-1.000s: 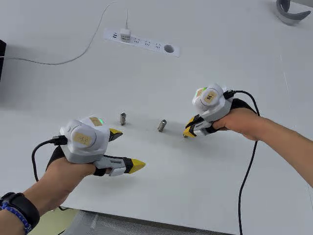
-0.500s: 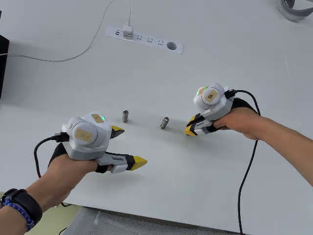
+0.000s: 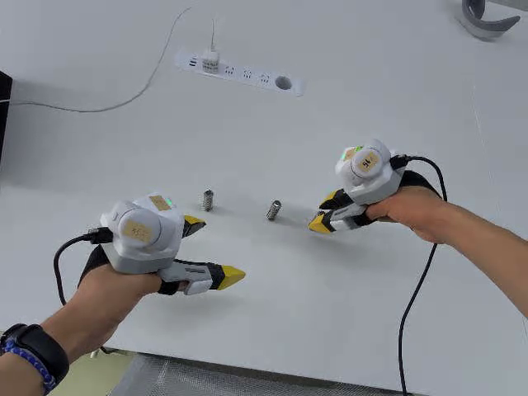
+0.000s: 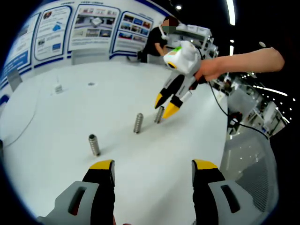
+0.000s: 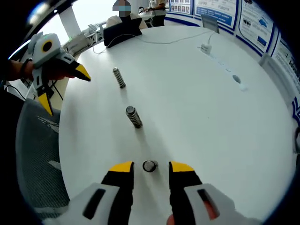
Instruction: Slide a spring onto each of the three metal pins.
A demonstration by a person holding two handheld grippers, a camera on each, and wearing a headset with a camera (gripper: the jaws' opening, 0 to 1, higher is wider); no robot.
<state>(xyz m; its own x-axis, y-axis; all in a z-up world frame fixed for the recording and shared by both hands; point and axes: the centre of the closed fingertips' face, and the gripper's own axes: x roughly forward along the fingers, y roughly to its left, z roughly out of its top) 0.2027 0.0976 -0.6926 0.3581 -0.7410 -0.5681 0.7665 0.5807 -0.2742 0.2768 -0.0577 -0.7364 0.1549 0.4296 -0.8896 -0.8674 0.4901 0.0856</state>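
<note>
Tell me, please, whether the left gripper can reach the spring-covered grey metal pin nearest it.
Probably yes: the left gripper is open, and only white table separates it from that spring-covered metal pin.

The white tabletop (image 3: pixel 346 313) carries three upright pins in a row, a spring-wrapped left pin (image 3: pixel 207 199), a spring-wrapped middle pin (image 3: pixel 274 209) and a third pin (image 5: pixel 149 166), with a power strip (image 3: pixel 239 71) and thin cable (image 3: pixel 147 82) farther back.
</note>
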